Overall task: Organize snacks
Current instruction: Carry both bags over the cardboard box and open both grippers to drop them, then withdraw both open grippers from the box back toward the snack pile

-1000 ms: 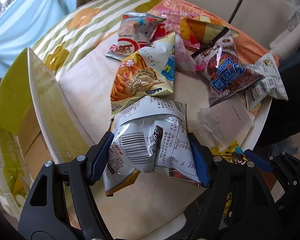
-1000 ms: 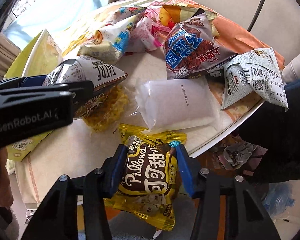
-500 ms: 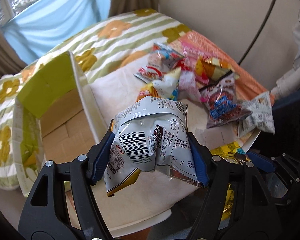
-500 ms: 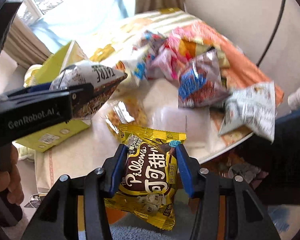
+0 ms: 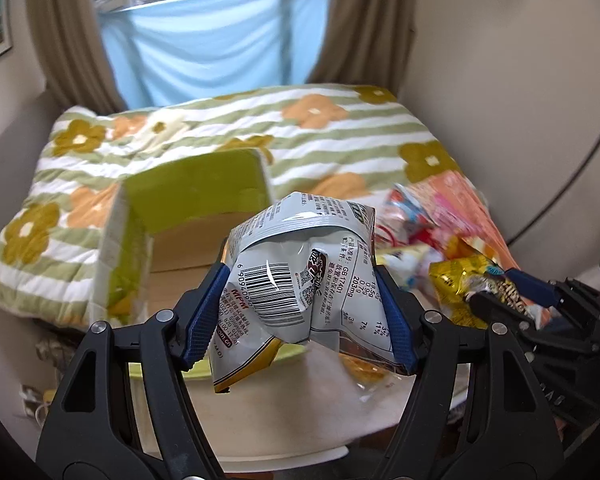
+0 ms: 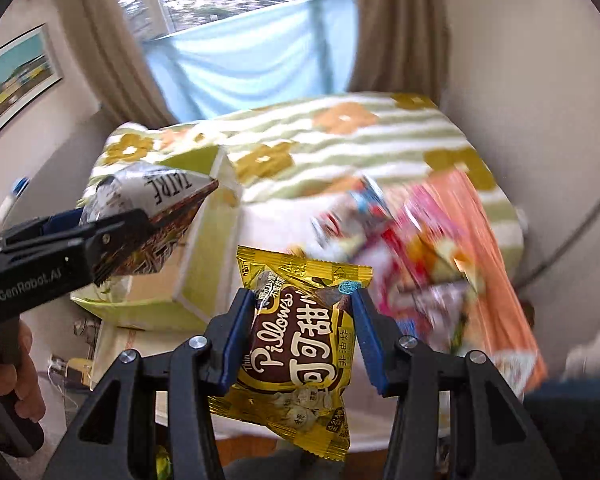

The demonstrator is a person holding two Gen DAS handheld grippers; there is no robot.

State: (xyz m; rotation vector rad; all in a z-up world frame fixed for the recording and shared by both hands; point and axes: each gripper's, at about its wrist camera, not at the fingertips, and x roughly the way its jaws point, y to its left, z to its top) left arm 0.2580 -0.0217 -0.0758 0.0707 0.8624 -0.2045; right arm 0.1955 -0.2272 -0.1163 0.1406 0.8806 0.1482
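Bedding with green stripes and orange flowers is filling the far part of both views, its near edge hidden behind the desk and the things on it. Curtains and a blue cloth are hanging at the window beyond.

At the desk's left edge an open cardboard box with lime-green flaps is standing, its floor partly covered by the left gripper and cut off low down. Along the desk's right side a heap of snack packets is lying, smeared by motion blur in both views so that their prints are hard to read; an orange bag is showing at the heap's right edge.

The left gripper is clenching a crumpled silver-white packet by its sides, barcode and nutrition print facing the camera, a yellow corner hanging down. It is hanging in the air in front of the box opening, off the desk. From the right wrist camera the same packet is showing a brown patterned face and black lettering.

The right gripper is grasping a yellow and brown "Pillows" packet between its blue pads, upright, its top seal and bottom seal sticking out past the jaws. It is hanging above the desk's near edge, right of the box.

A hand is gripping the left gripper's handle at the right wrist view's left edge, mostly cut off.
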